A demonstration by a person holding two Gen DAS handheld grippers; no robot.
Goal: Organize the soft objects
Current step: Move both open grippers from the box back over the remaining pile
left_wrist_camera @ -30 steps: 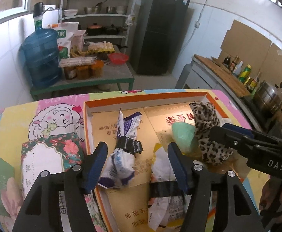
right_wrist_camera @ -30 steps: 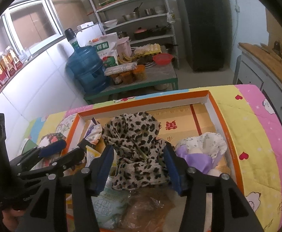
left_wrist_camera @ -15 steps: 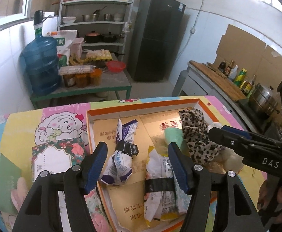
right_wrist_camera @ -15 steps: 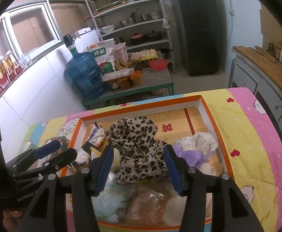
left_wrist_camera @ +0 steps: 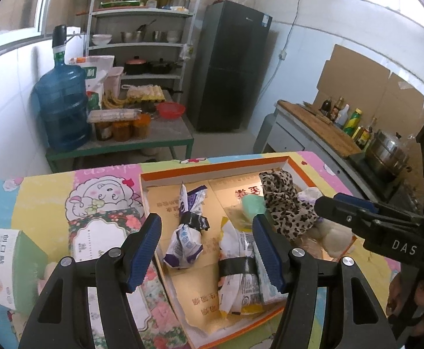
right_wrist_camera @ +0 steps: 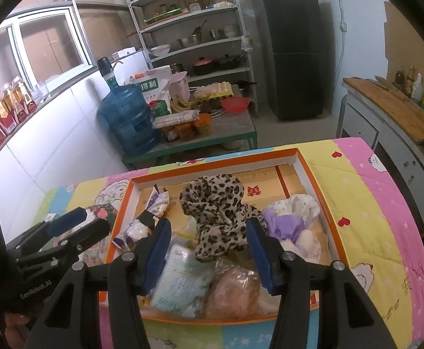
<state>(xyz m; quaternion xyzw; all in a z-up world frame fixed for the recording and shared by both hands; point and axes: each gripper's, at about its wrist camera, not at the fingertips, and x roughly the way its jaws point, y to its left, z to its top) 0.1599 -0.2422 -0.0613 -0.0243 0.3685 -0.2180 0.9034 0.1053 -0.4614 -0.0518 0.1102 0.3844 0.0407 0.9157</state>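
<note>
Orange-rimmed shallow cardboard tray on a cartoon-print quilt, packed with soft stuff: leopard-print cloth bunched mid-tray just ahead of the right gripper, purple-and-white fabric bundle to its right, pale blue tissue pack and clear bag with a tan lump under the jaws. White-purple plastic pack bound with black tape sits ahead of the left gripper, yellow-white taped pack beside its right finger, mint-green soft lump further in. Both grippers angled down over the tray, jaws apart, nothing clamped, clear of the contents. Floral tissue box and green box on the quilt left of the left gripper, outside the tray. Behind: blue water jug, metal shelf rack, dark fridge.
</note>
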